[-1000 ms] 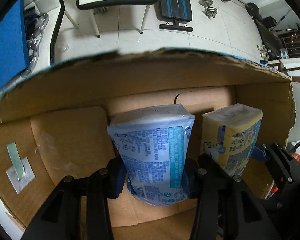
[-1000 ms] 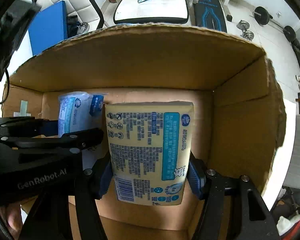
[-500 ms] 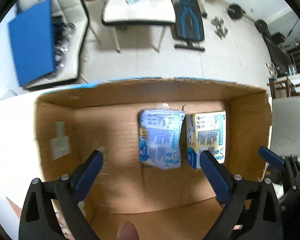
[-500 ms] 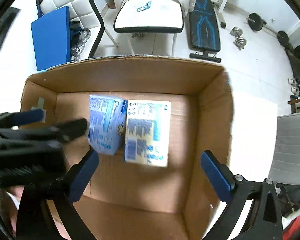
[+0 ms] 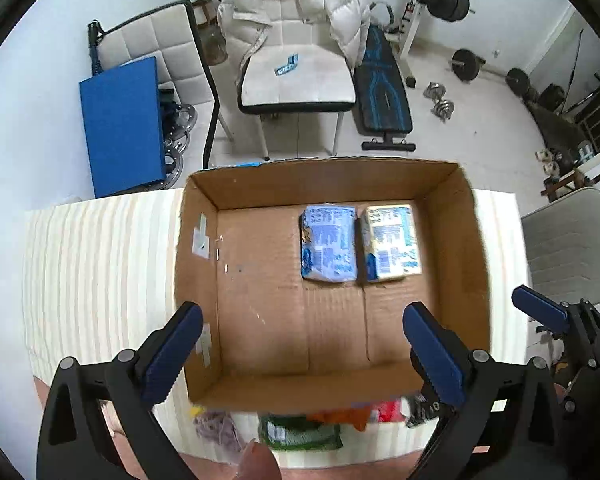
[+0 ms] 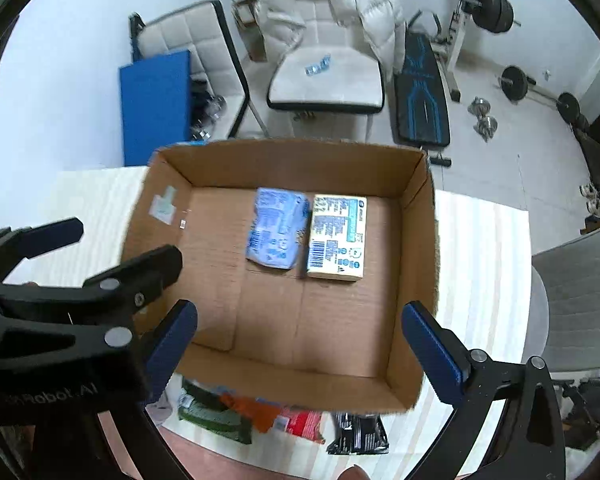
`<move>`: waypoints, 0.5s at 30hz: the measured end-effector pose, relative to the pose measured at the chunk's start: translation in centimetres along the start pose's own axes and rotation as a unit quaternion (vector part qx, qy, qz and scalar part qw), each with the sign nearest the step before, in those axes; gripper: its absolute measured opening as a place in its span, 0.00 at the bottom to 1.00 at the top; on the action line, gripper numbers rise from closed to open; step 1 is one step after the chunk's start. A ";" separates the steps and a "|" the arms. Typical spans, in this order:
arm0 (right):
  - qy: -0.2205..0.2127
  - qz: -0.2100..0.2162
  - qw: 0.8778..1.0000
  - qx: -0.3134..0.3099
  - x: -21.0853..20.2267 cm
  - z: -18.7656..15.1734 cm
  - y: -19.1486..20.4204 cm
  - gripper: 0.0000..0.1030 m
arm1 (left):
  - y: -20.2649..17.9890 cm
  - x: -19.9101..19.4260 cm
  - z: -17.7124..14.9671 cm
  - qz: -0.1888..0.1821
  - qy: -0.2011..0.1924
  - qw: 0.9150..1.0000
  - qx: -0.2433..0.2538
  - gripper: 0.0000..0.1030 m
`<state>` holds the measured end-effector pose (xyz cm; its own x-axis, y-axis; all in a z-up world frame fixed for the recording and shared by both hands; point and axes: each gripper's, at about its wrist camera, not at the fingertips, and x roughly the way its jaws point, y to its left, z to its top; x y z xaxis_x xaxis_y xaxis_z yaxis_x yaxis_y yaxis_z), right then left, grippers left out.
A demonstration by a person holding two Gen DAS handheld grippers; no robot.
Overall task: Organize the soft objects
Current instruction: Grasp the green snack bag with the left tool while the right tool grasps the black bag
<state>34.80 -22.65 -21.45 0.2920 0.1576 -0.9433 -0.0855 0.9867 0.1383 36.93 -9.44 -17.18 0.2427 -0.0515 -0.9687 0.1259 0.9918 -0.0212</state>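
A blue soft pack [image 5: 329, 243] and a yellow soft pack [image 5: 392, 242] lie side by side on the floor of an open cardboard box [image 5: 198, 264], toward its far right. They also show in the right wrist view, the blue pack [image 6: 275, 233] and the yellow pack [image 6: 337, 237]. My left gripper [image 5: 304, 354] is open and empty, high above the box's near edge. My right gripper [image 6: 300, 350] is open and empty, likewise above the near edge. More soft packets, green [image 6: 212, 412], red [image 6: 300, 422] and black [image 6: 358, 432], lie in front of the box.
The box [image 6: 416, 280] stands on a table with a striped cream cloth [image 5: 96, 272]. Beyond it are white chairs [image 5: 296, 76], a blue board [image 5: 124, 124], a weight bench [image 5: 382, 100] and dumbbells on the floor. A grey chair [image 6: 576, 304] stands at right.
Both grippers let go of their packs, opened wide and drew back and up out of the box. The blue and yellow packs now lie on the box floor.
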 end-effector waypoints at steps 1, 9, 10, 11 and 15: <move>-0.008 0.003 1.000 -0.002 -0.9 -0.4 0.1 1.00 | 0.0 -0.7 -0.4 -0.004 -0.003 1.000 -0.001 0.99; -0.011 0.010 1.000 0.007 -4.0 -7.1 -2.1 1.00 | 3.0 -3.1 -7.0 -0.036 0.002 0.994 -0.108 0.99; 0.008 0.018 0.999 0.029 -3.3 -8.9 -3.2 1.00 | 3.9 -1.9 -8.7 -0.053 0.022 0.989 -0.137 0.99; 0.018 0.022 0.999 0.042 -2.7 -10.0 -4.0 1.00 | 4.9 0.0 -10.6 -0.078 0.055 0.981 -0.170 0.99; 0.076 0.023 0.992 0.099 2.1 -15.5 -7.3 1.00 | 7.1 6.5 -16.7 -0.124 0.149 0.943 -0.271 0.83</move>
<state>21.32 -30.16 -29.14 0.1438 0.2088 -0.9673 0.0981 0.9697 0.2239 23.39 -0.75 -27.78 -0.0210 -0.3350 -0.9420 -0.3855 0.8720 -0.3016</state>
